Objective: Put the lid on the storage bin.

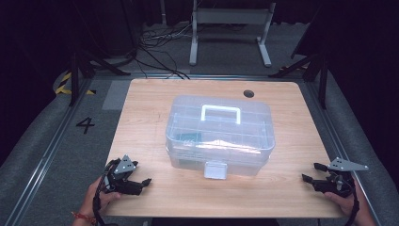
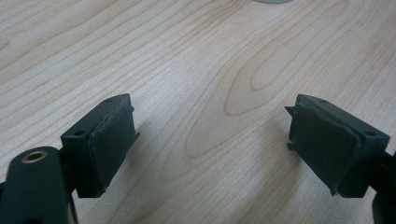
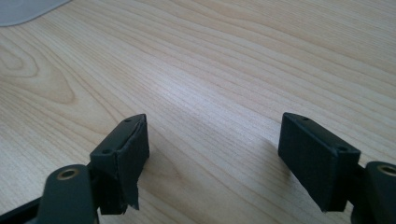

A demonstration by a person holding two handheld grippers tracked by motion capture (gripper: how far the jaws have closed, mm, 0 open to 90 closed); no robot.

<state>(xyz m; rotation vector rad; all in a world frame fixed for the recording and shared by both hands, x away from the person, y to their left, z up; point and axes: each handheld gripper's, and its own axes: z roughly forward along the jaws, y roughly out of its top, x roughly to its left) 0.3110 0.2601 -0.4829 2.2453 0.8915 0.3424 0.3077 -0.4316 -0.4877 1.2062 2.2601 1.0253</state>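
1. High view: a clear, lidded plastic storage box with a white carry handle (image 1: 220, 135) sits in the middle of the pale wood-grain bench (image 1: 287, 193). The white handle (image 1: 221, 113) lies on the lid toward 12 o'clock, and a frosted front latch (image 1: 216, 170) hangs at the box's 6 o'clock edge. I judge the box stiff but thin-walled, light for its bulk, and smooth enough to slip between flat pads; something greenish shows faintly inside, so its weight may be uneven. The handle looks like the surest place to lift it, the latch tab the place to open it, and the broad walls poor places to pinch. The left gripper (image 1: 147, 181) rests at the box's 8 o'clock, well apart from it, in a hand at the near edge of the bench. The right gripper (image 1: 313, 172) sits at 4 o'clock, also well apart. Both point inward toward the box.

2. Left gripper view: the two black jaws stand spread wide over bare wood, with nothing between them and nothing touched. A grey sliver of the box's base shows at 12 o'clock.

3. Right gripper view: these jaws are likewise spread wide and empty above the bench, with a pale corner of the box at 11 o'clock.
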